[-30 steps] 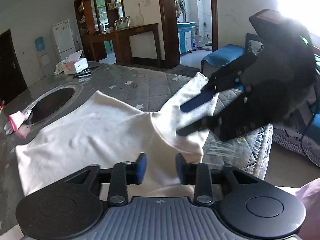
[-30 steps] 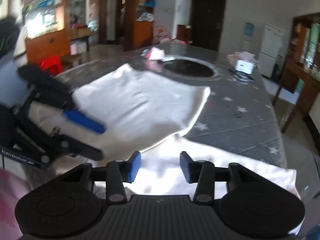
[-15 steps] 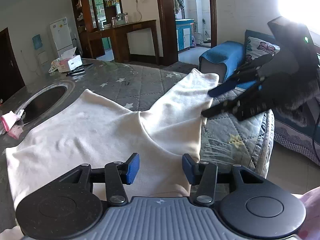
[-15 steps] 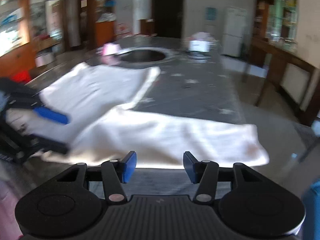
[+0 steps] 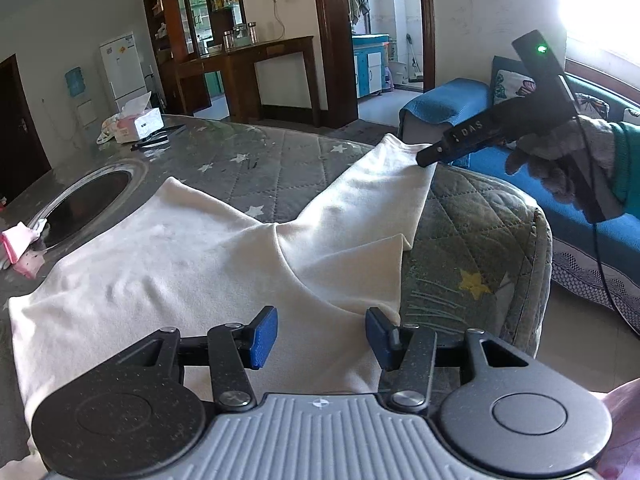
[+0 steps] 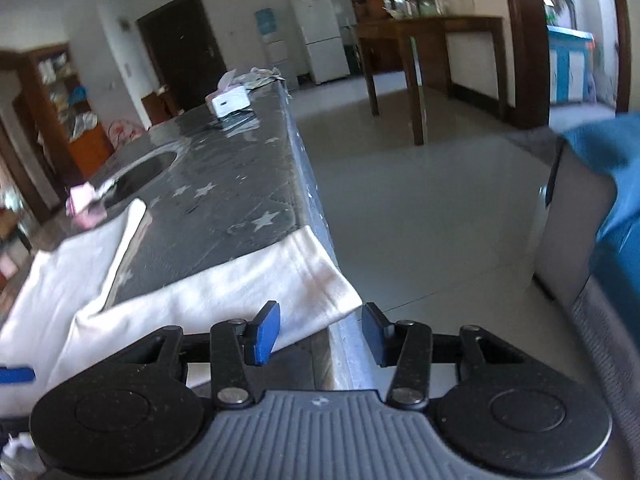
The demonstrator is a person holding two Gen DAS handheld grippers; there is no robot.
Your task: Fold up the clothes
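A cream long-sleeved top (image 5: 168,272) lies flat on the grey star-quilted table (image 5: 280,160). One sleeve (image 5: 372,196) stretches to the table's right edge. My left gripper (image 5: 322,334) is open, low over the garment's near hem. In the left wrist view my right gripper (image 5: 426,158) is at the sleeve cuff. In the right wrist view the right gripper (image 6: 320,330) is open with the cuff (image 6: 316,280) just ahead of its blue pads, at the table's edge (image 6: 308,200).
A tissue box (image 5: 136,124) stands at the far end of the table, and a round dark inset (image 5: 88,204) with pink cloths (image 5: 18,240) beside it lies to the left. A blue sofa (image 5: 452,108) stands right of the table. Tiled floor (image 6: 420,208) lies beyond the edge.
My right gripper swung away from the shirt's body out to the sleeve cuff at the table's edge. My left gripper's jaws opened wider and stayed near the hem.
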